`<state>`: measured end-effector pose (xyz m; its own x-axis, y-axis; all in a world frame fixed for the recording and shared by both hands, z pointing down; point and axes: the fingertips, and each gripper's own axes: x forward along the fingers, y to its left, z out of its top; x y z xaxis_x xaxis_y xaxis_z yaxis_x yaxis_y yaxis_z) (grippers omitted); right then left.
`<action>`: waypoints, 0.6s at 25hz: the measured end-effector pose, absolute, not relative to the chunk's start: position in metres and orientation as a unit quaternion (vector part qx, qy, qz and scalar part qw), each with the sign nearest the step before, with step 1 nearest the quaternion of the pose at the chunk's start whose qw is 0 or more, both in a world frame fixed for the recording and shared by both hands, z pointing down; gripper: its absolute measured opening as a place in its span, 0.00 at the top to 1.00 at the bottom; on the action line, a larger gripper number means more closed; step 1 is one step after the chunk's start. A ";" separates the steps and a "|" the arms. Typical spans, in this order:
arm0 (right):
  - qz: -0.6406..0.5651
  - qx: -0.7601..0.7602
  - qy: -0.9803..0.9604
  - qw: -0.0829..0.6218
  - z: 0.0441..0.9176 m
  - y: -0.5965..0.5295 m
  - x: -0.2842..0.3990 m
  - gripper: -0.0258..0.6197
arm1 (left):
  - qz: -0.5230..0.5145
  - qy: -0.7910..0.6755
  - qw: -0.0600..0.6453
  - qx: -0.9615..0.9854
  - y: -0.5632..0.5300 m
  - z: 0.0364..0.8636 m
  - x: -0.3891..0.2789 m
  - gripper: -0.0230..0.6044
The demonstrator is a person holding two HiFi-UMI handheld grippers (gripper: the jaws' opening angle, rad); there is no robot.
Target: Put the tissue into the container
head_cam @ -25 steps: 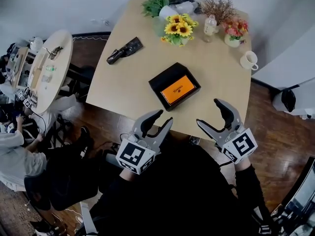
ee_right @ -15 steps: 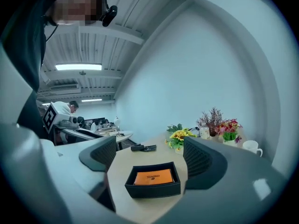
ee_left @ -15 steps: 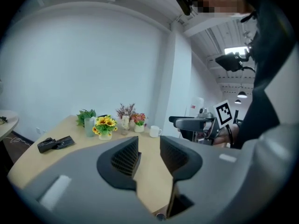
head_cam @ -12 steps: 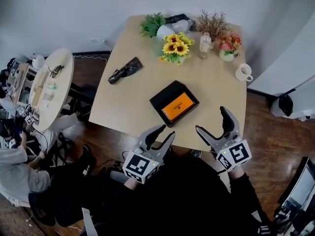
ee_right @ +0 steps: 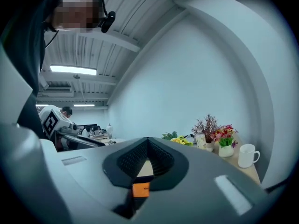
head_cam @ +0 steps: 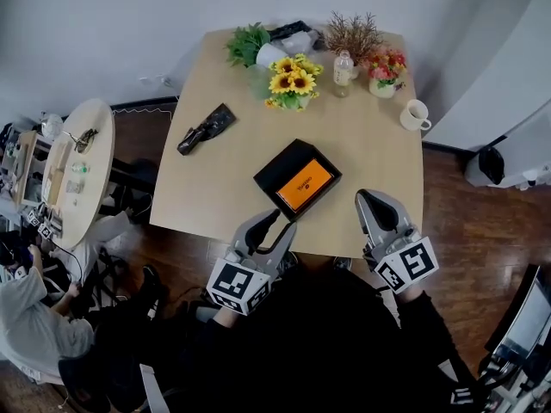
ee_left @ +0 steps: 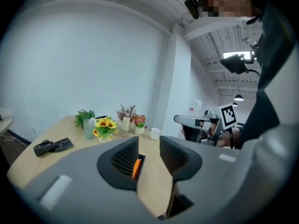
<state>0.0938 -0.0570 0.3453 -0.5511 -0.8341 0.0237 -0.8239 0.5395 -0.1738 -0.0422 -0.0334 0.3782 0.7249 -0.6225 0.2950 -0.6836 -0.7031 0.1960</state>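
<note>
Left gripper (head_cam: 281,222): held at the near edge of the table (head_cam: 207,188), angled slightly down toward the black box (head_cam: 274,167). Its jaws are apart with nothing between them. Right gripper (head_cam: 374,200): alongside, roughly level. Its jaws have just closed together, empty. The orange tissue pack (head_cam: 303,185) lies in the box, clear of both grippers.

left hand-held gripper (head_cam: 281,222) parted, right (head_cam: 371,200) just closed

Desk (head_cam: 370,157): light wood, rounded corners.
Middle, toward near edge: black box (head_cam: 297,179) with an orange top, lying askew.
Left edge: black bundle (head_cam: 205,128).
Far edge: green plant (head_cam: 244,44), sunflowers (head_cam: 290,83), bottle (head_cam: 343,65), dried sprigs (head_cam: 353,31), red flowers (head_cam: 385,65).
Right edge: white mug (head_cam: 414,115).
</note>
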 end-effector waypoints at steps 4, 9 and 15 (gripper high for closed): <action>-0.070 -0.476 0.877 0.010 0.353 -0.057 0.088 0.96 | 0.103 -0.352 0.146 0.919 -0.034 0.379 -0.043 0.77; -0.077 -0.472 0.878 0.002 0.357 -0.060 0.081 0.96 | 0.105 -0.356 0.151 0.916 -0.037 0.380 -0.046 0.77; -0.077 -0.462 0.884 -0.002 0.361 -0.058 0.075 0.96 | 0.102 -0.356 0.146 0.917 -0.037 0.382 -0.047 0.77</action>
<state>0.0752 -0.0581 0.3610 -0.5732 -0.8159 0.0759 -0.8167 0.5612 -0.1344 -0.0474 -0.0372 0.3816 0.7252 -0.6240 0.2911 -0.6836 -0.7033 0.1951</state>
